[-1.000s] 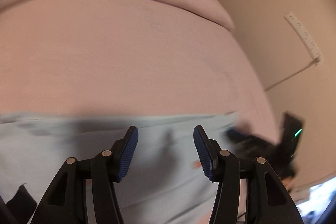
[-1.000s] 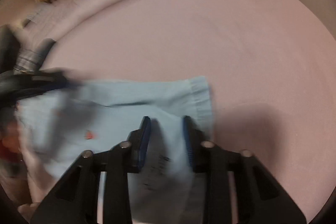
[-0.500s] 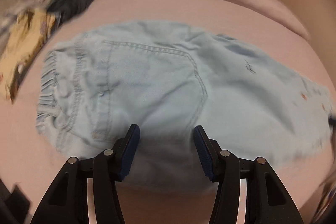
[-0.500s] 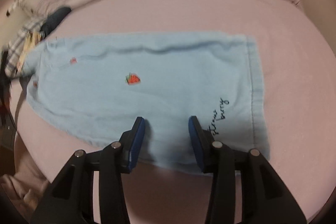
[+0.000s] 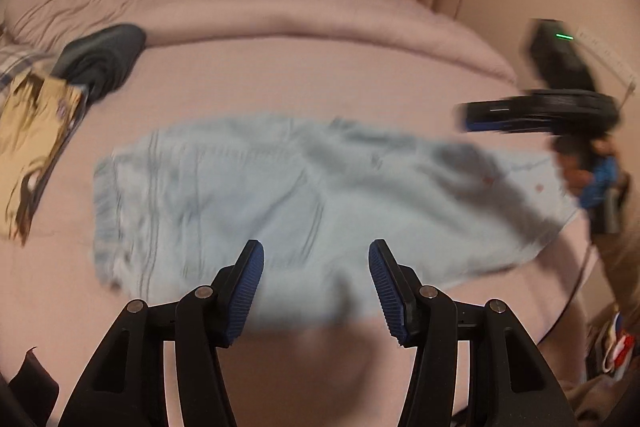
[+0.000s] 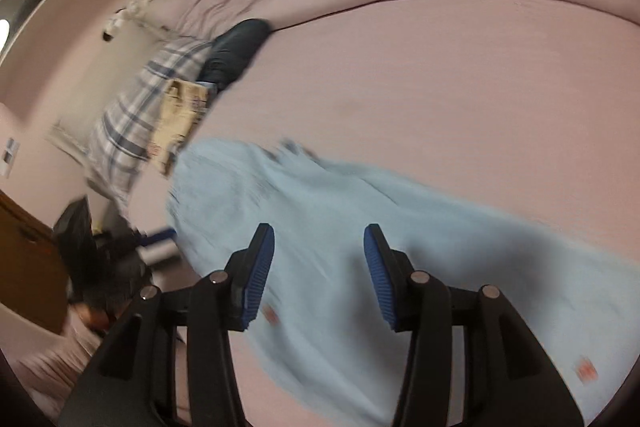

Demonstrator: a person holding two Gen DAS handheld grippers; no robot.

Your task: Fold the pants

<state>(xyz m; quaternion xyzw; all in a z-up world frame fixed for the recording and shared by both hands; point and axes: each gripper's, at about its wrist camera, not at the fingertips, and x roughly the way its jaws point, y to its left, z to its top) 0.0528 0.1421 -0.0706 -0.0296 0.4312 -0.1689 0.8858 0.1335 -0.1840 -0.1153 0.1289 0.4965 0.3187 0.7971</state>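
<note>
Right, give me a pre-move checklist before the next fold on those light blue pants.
1. Pants lie spread on the pink bed: ok, though the nearer edge looks uneven.
2. Left gripper open, nothing between its pads: ok.
3. Right gripper jaws opening, no cloth pinched: ok.
4. Right gripper clear of the leg end in the left wrist view: ok, it is off the cloth.
5. Dark garment and other clothes apart from the pants: ok.
6. Seams and hems aligned: cannot tell, both views are blurred.
</note>
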